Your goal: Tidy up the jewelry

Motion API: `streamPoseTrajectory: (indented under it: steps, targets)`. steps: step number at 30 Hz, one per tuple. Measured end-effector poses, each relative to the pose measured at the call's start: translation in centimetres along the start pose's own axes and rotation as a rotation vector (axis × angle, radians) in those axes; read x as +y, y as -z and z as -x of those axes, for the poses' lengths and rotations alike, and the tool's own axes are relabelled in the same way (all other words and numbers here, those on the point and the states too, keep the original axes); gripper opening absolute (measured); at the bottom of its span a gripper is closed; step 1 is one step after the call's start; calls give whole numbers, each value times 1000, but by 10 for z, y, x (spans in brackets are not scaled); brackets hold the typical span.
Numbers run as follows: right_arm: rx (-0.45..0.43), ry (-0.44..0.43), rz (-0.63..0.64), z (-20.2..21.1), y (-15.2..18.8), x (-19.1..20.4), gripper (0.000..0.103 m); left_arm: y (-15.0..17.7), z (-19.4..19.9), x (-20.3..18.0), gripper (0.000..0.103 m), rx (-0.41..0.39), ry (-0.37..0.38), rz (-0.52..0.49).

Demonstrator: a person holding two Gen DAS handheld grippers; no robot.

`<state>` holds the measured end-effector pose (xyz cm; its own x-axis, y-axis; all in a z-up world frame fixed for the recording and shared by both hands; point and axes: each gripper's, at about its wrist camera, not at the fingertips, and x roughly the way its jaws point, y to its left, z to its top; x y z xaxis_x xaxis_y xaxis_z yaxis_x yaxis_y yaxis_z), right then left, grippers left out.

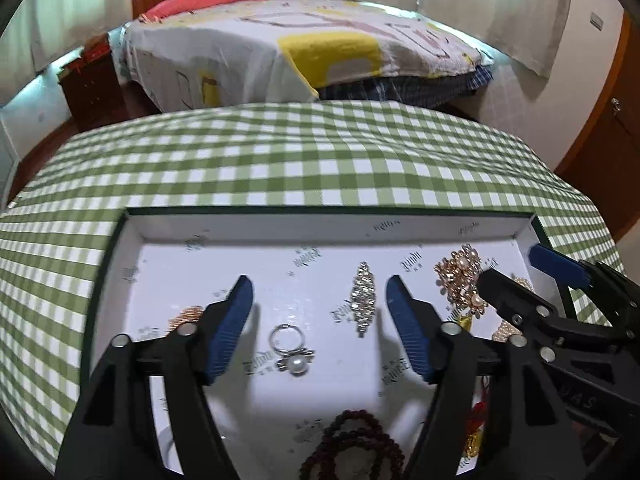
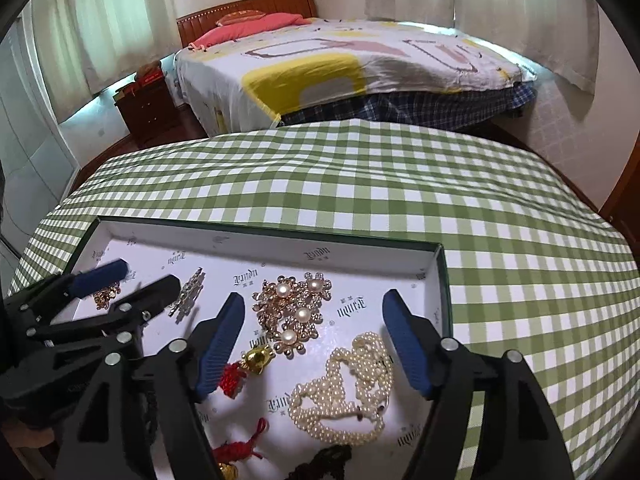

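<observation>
A white-lined box tray with a dark green rim point(image 1: 328, 211) holds the jewelry on the checked table. In the left wrist view my left gripper point(image 1: 320, 290) is open above a silver pearl ring point(image 1: 292, 350), with a rhinestone brooch point(image 1: 363, 298) just right of it and dark wooden beads point(image 1: 352, 448) below. In the right wrist view my right gripper point(image 2: 314, 306) is open over a gold flower-and-pearl piece point(image 2: 294, 314), a white pearl strand point(image 2: 348, 388) and a gold charm with red tassel point(image 2: 250, 364). Each gripper also shows in the other's view: right point(image 1: 516, 268), left point(image 2: 144, 276).
The green-and-white checked cloth point(image 2: 480, 220) covers the table around the tray point(image 2: 446, 280). A small gold piece point(image 1: 186, 316) lies by the left finger. Behind the table stand a bed point(image 1: 304, 48) and a dark wooden nightstand point(image 1: 90, 84).
</observation>
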<state>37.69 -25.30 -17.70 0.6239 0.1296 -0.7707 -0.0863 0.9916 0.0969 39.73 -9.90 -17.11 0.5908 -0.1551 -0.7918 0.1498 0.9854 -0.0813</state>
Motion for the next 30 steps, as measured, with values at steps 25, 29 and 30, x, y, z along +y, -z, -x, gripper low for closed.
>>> streamPoseTrajectory:
  steps: [25,29,30]
  targets:
    - [-180,54,-36,133,89,24,84,93,181,27,97,-261,-91,41]
    - [-216,47,-21,161,101,34,84,111,211,28,98,-294,-134,43]
    - [-223,45,-16,168,103,35,84,116,220,27,98,-301,-142,39]
